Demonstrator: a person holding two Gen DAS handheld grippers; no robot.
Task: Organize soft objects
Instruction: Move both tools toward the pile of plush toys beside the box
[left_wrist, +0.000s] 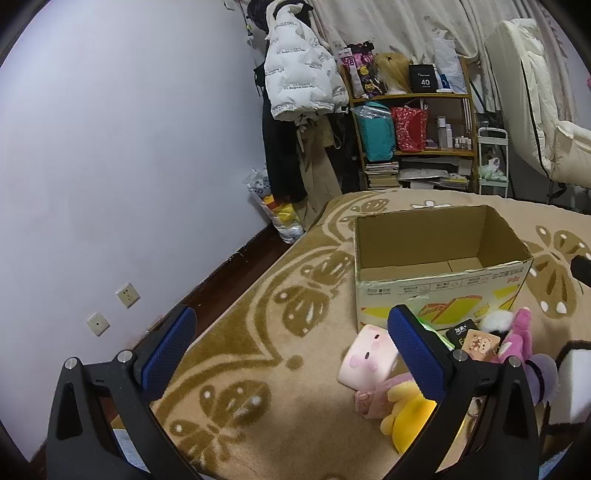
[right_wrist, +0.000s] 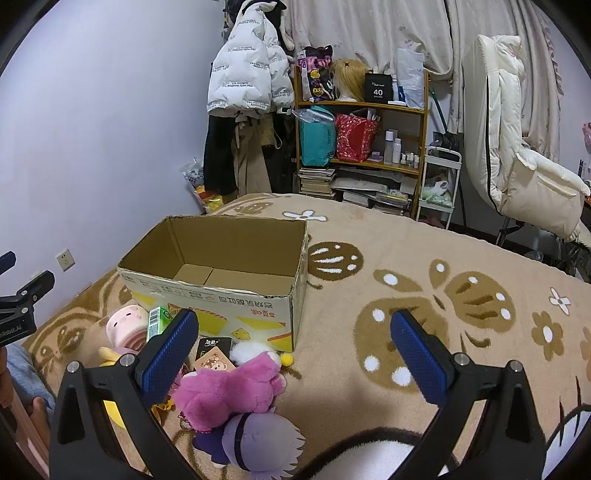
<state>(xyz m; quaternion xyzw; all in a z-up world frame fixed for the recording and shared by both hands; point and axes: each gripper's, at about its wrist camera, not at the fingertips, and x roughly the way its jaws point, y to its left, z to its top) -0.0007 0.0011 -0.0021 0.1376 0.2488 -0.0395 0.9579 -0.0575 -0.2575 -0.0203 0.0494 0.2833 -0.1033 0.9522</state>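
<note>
Pink plush (right_wrist: 236, 387) beside right hand-held gripper (right_wrist: 293, 354)

Left tool (left_wrist: 291, 354) and right tool (right_wrist: 293, 356), both spread wide, empty.

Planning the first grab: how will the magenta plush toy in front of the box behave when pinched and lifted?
The magenta plush toy looks furry and stuffed, so it will probably squash between the pads and droop. It is likely light for its bulk. It lies against a purple plush and a small card, which may shift when it is lifted.
</note>
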